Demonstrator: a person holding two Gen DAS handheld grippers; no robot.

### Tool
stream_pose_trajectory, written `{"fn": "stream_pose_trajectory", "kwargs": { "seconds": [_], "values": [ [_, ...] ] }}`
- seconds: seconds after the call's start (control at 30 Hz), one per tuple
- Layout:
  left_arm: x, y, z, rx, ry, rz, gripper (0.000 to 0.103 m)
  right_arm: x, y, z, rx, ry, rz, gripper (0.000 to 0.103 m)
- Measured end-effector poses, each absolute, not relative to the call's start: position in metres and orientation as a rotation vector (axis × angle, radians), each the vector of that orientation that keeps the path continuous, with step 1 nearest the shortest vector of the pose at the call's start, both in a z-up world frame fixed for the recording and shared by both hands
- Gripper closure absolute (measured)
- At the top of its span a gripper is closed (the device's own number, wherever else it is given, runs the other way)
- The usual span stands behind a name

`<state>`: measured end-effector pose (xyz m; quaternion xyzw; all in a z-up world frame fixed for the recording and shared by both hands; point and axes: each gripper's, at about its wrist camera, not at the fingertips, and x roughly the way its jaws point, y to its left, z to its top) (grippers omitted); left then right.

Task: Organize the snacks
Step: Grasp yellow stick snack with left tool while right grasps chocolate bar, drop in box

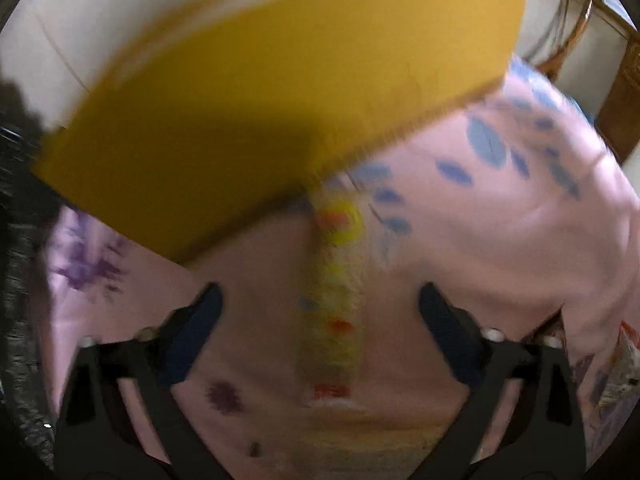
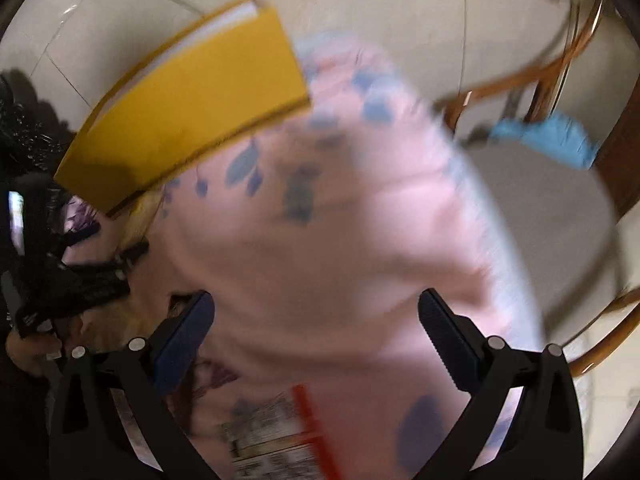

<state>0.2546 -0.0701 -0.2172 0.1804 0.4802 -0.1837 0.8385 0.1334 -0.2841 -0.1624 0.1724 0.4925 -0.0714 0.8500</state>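
Observation:
A long, blurred snack packet (image 1: 332,300), yellowish with red and yellow marks, lies on the pink cloth (image 1: 500,240) below the edge of a yellow box (image 1: 260,92). My left gripper (image 1: 320,312) is open; the packet lies between its fingers and the pads do not touch it. In the right wrist view my right gripper (image 2: 316,328) stands open over the pink cloth (image 2: 340,240), with nothing between its fingers. A printed packet with a red edge (image 2: 276,436) lies just below it. The left gripper (image 2: 116,240) and the yellow box (image 2: 192,116) show at the left.
The pink cloth carries blue leaf prints (image 1: 486,142) and purple blotches (image 1: 224,396). A wooden chair frame (image 2: 532,76) with a blue cloth (image 2: 548,136) stands at the right on a pale tiled floor (image 2: 380,8). A hand (image 2: 32,348) holds the left gripper.

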Motion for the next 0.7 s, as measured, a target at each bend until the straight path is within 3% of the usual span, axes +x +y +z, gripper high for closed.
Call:
{"fn": "stream_pose_trajectory", "kwargs": {
  "seconds": [0.03, 0.07, 0.1, 0.23, 0.47, 0.5, 0.53, 0.57, 0.6, 0.63, 0.7],
  "values": [
    [0.255, -0.065, -0.218, 0.315, 1.042, -0.446, 0.054, 0.13, -0.28, -0.157, 0.346, 1.012, -0.136, 0.001],
    [0.255, -0.061, -0.217, 0.27, 1.062, -0.466, 0.062, 0.128, -0.277, -0.154, 0.337, 1.001, -0.109, 0.001],
    [0.255, -0.059, -0.216, 0.27, 1.072, -0.451, 0.076, 0.127, -0.267, -0.155, 0.316, 0.998, -0.069, 0.001],
    [0.24, -0.038, -0.209, 0.26, 1.097, -0.388, 0.076, 0.116, -0.222, -0.167, 0.201, 1.01, -0.046, 0.001],
    [0.163, 0.034, -0.143, 0.112, 0.926, -0.214, 0.076, 0.124, -0.156, -0.21, 0.16, 0.988, -0.105, 0.002],
    [0.154, 0.038, -0.137, 0.106, 0.91, -0.2, 0.076, 0.125, -0.147, -0.212, 0.143, 0.982, -0.074, 0.009],
    [0.143, 0.043, -0.13, 0.098, 0.898, -0.189, 0.076, 0.126, -0.138, -0.213, 0.081, 0.989, -0.089, 0.024],
    [0.131, 0.051, -0.124, 0.093, 0.892, -0.16, 0.075, 0.125, -0.13, -0.212, 0.023, 0.984, -0.09, 0.04],
    [0.127, 0.054, -0.119, 0.094, 0.886, -0.121, 0.075, 0.123, -0.124, -0.208, 0.024, 0.983, -0.034, 0.065],
    [0.119, 0.059, -0.114, 0.095, 0.871, -0.066, 0.075, 0.122, -0.121, -0.204, 0.011, 0.994, -0.055, 0.08],
    [0.104, 0.066, -0.105, 0.093, 0.823, -0.025, 0.075, 0.12, -0.121, -0.198, 0.049, 0.982, -0.076, 0.08]
  ]
}}
